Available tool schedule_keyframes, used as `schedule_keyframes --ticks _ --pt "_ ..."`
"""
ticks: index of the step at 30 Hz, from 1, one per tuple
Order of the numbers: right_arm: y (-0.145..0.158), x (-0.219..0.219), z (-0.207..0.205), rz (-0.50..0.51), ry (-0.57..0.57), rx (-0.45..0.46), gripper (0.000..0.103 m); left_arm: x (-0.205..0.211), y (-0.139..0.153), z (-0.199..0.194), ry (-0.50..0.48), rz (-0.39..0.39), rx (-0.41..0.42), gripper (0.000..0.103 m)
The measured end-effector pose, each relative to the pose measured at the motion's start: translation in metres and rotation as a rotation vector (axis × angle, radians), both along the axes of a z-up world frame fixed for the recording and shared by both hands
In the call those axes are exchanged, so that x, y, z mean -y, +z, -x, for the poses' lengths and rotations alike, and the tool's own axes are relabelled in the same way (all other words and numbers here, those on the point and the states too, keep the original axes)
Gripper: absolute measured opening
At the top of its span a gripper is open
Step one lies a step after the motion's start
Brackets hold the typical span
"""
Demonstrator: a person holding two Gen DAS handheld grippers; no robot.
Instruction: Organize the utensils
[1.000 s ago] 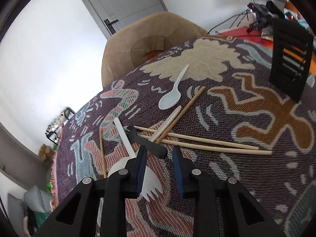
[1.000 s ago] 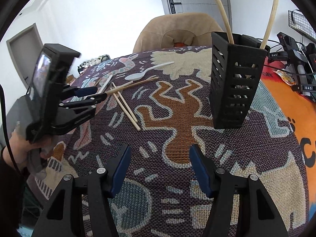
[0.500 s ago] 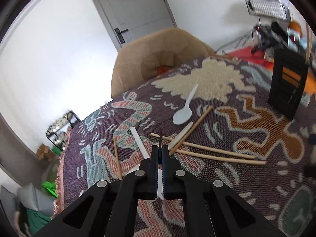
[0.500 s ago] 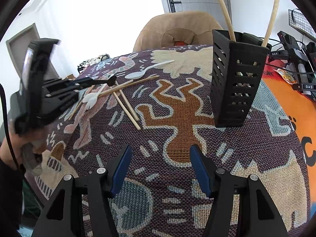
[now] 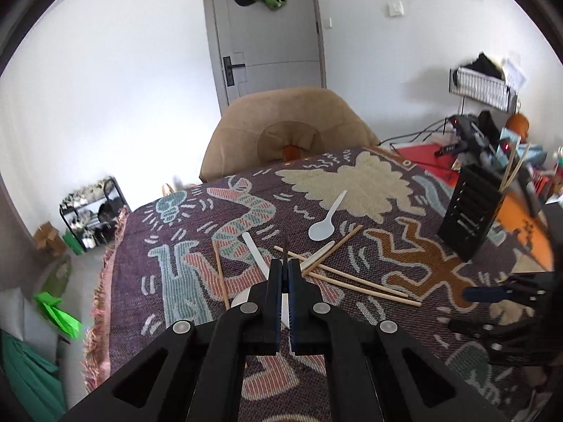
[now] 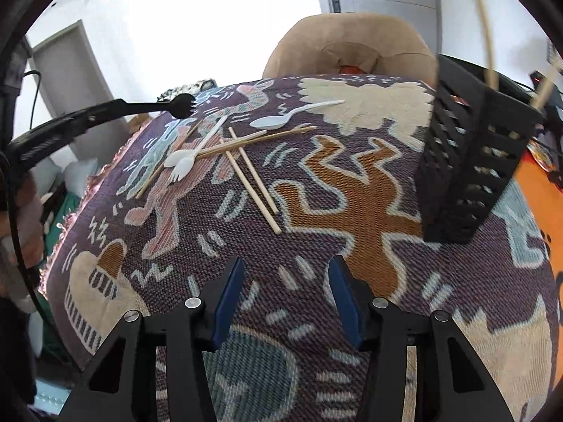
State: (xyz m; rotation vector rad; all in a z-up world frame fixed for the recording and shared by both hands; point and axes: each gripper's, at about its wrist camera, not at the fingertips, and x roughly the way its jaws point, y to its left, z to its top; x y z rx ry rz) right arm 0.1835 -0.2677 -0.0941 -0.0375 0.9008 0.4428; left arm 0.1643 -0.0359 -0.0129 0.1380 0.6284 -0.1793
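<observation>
Your left gripper (image 5: 285, 270) has its jaws pinching a black fork (image 6: 155, 107), lifted clear of the bench (image 6: 352, 263). From the right wrist view the fork juts out past the jaws, tines at the far end, above the bench's left edge. In the left wrist view only its thin dark edge shows, upright between the jaws.

Your right gripper (image 6: 286, 295) hovers low over the cloth with jaws spread and nothing between them.

On the bench remain:
- a white spoon (image 5: 325, 221), lying alone toward the chair (image 5: 288, 130);
- a white fork (image 6: 195, 156) and a second white spoon (image 6: 174, 158), heads side by side, partly hidden under your left gripper;
- several chopsticks (image 6: 253, 179) crossed in a loose pile, touching the white fork's handle;
- one chopstick (image 5: 221, 277) apart, on the left.

The black holder (image 6: 471, 161) stands upright on the right side of the bench, well apart from the pile, with two chopsticks (image 5: 512, 168) standing in it.
</observation>
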Motion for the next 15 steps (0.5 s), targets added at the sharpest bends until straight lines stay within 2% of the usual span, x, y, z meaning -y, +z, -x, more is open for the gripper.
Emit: schedule_keyframes --ticks 4,13,15 --pt "-0.004 -0.008 -0.012 0.013 0.020 -0.014 0.046 -0.013 0.004 0.009 0.012 0.030 0.002 0.002" --pt "-0.017 -0.027 -0.038 0.082 0.052 -0.042 0.033 -0.039 0.007 0.026 0.054 0.079 0.012 0.002" --pt "-0.018 -0.032 -0.039 0.104 0.056 -0.022 0.031 -0.043 0.007 0.028 0.057 0.088 0.012 0.002"
